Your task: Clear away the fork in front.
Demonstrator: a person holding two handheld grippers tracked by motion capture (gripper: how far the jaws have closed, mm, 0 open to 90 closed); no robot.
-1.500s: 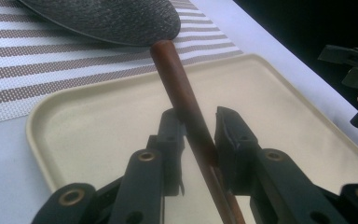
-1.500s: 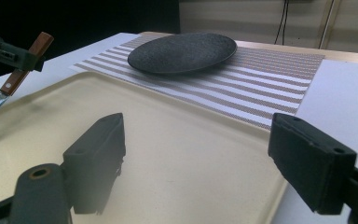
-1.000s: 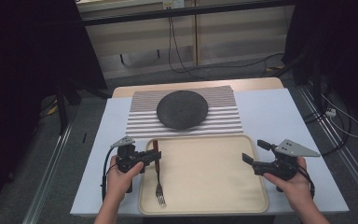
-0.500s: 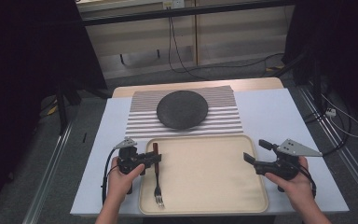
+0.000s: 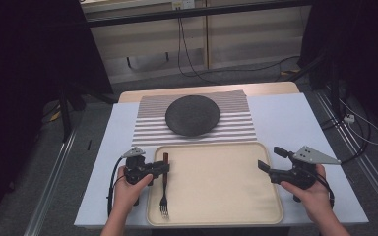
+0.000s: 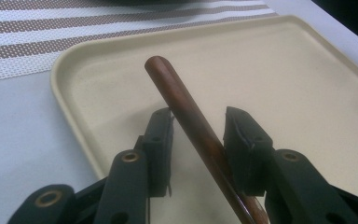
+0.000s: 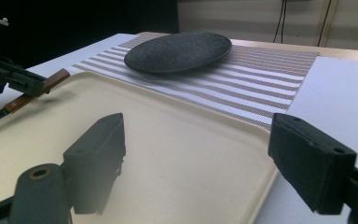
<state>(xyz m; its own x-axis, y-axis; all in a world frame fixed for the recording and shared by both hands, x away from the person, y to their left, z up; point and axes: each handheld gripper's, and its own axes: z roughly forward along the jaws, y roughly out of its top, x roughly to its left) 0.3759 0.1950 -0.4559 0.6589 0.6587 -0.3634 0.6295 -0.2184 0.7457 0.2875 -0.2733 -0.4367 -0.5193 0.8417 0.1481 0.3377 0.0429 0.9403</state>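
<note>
Partly hidden fork (image 5: 164, 191), left tool (image 5: 163, 168)

the left hand (image 5: 128, 189) comes in from the bottom, holding the left gripper (image 5: 164, 168) low with its jaws pointing right and a narrow gap between them, one on each side of a thin brown handle (image 6: 191, 126). the right hand (image 5: 310, 189) holds the right gripper (image 5: 271, 163) pointing left, jaws spread wide apart with nothing between them.
</note>
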